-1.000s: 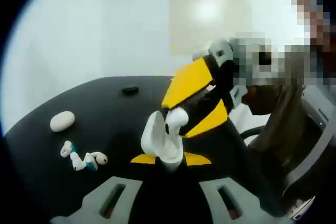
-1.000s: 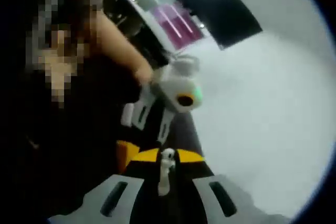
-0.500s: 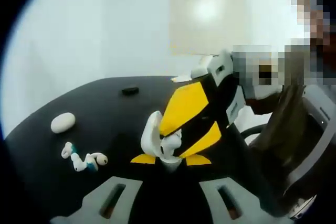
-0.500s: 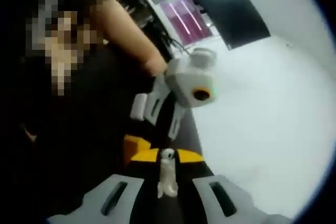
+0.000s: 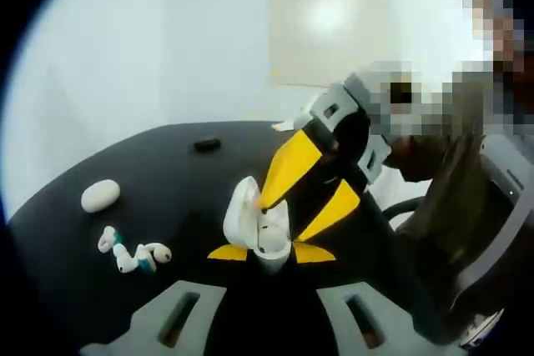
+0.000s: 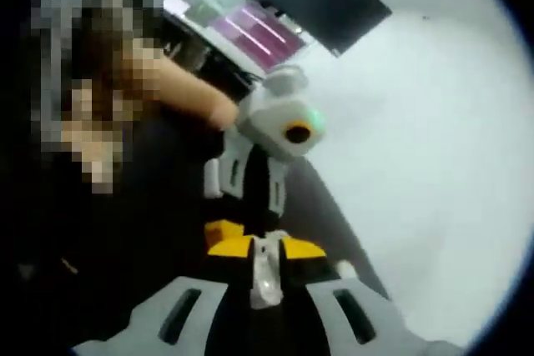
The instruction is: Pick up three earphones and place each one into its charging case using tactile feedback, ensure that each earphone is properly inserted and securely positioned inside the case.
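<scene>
With the left gripper (image 5: 259, 258) clamping the open case (image 5: 250, 224), we ease the earphone (image 6: 265, 268) pinched in the right gripper (image 6: 265, 283) straight down until it seats.

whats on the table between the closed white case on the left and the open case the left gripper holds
In the left gripper view, a small cluster of loose white earphones lies on the black table between the closed case and the open case; the rest is bare.

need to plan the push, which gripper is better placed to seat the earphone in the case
Right. The right gripper holds the white earphone with its tip already at the open white charging case, which the left gripper clamps from below as a steady holder.
</scene>
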Motion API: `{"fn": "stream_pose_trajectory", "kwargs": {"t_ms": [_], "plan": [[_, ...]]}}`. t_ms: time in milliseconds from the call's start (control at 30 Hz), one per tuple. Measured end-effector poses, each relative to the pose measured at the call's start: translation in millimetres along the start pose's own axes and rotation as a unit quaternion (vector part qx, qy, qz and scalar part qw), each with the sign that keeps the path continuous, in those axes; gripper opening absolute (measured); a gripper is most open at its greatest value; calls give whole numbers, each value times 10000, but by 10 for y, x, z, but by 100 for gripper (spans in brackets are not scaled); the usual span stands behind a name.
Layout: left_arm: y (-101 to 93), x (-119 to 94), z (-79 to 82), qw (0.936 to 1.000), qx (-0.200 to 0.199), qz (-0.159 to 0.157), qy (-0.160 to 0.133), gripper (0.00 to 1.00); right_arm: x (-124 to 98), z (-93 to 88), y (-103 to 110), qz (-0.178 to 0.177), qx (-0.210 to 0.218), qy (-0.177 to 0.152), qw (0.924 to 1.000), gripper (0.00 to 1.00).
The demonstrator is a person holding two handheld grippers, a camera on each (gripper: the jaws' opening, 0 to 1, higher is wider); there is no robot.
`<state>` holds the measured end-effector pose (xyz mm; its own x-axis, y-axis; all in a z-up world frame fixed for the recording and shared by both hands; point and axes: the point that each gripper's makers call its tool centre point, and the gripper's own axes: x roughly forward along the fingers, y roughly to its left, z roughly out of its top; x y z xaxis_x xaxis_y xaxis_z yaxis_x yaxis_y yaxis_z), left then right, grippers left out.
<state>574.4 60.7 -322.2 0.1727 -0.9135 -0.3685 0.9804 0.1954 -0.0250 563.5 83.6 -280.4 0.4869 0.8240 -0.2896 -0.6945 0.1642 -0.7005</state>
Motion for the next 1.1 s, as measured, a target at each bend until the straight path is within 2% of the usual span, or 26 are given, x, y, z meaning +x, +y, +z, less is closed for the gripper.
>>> {"fn": "stream_pose_trajectory", "kwargs": {"t_ms": [67,167,267,333,367,400,467,500,533,600,667,700,733,767,800,833,900,1000,1033,1067,1100], "plan": [[1,1,1,10000,-3,-1,-1,14,-31,-7,-38,-9,37,-2,10000,14],[1,3,1,10000,-9,1,-5,14,-109,79,-204,-91,899,-466,9948,14],[1,5,3,10000,-12,-7,-6,14,-163,94,-467,-197,1500,-714,9859,13],[3,5,4,10000,-10,-8,-7,14,-186,61,-710,-336,2013,-832,9754,13],[4,6,5,10000,-9,-8,-9,14,-188,28,-808,-348,2361,-893,9670,13],[6,6,6,10000,-5,-6,-10,14,-189,-24,-872,-307,2712,-891,9579,13],[3,8,6,10000,13,-2,-9,14,-205,-134,-914,-118,2988,-911,9499,14],[-1,9,6,10000,24,-1,-10,14,-215,-195,-889,43,3203,-931,9427,17],[-2,10,6,10000,34,-4,-12,14,-223,-237,-813,301,3511,-989,9306,20],[-4,11,6,10000,35,-11,-12,14,-258,-292,-595,1034,4153,-1065,8975,24],[20,-3,5,10000,30,-24,-14,14,-286,-305,-392,1626,4557,-1204,8669,27],[19,-3,4,10000,30,-30,-13,14,-263,-359,-340,1660,4582,-1131,8659,28],[18,-2,4,10000,29,-34,-12,14,-229,-400,-312,1597,4532,-1102,8700,28],[14,0,3,10000,36,-36,-11,14,-206,-459,-309,1515,4363,-987,8814,28],[11,1,3,10000,35,-35,-12,14,-182,-463,-371,1356,4235,-1042,8896,28],[8,2,3,10000,35,-36,-14,14,-153,-444,-458,1236,4190,-1107,8927,26],[2,6,2,10000,32,-41,-20,14,-74,-333,-693,1083,4202,-1239,8924,23],[9,8,5,10000,46,-49,-25,14,94,-145,-956,1163,4220,-1295,8897,21],[13,8,7,10000,52,-52,-27,14,170,-102,-1003,1236,4282,-1242,8866,21],[17,8,8,10000,53,-56,-28,14,259,-115,-995,1376,4436,-1017,8797,21],[24,8,11,10000,59,-58,-31,14,355,-161,-968,1490,4529,-697,8762,21]]}}
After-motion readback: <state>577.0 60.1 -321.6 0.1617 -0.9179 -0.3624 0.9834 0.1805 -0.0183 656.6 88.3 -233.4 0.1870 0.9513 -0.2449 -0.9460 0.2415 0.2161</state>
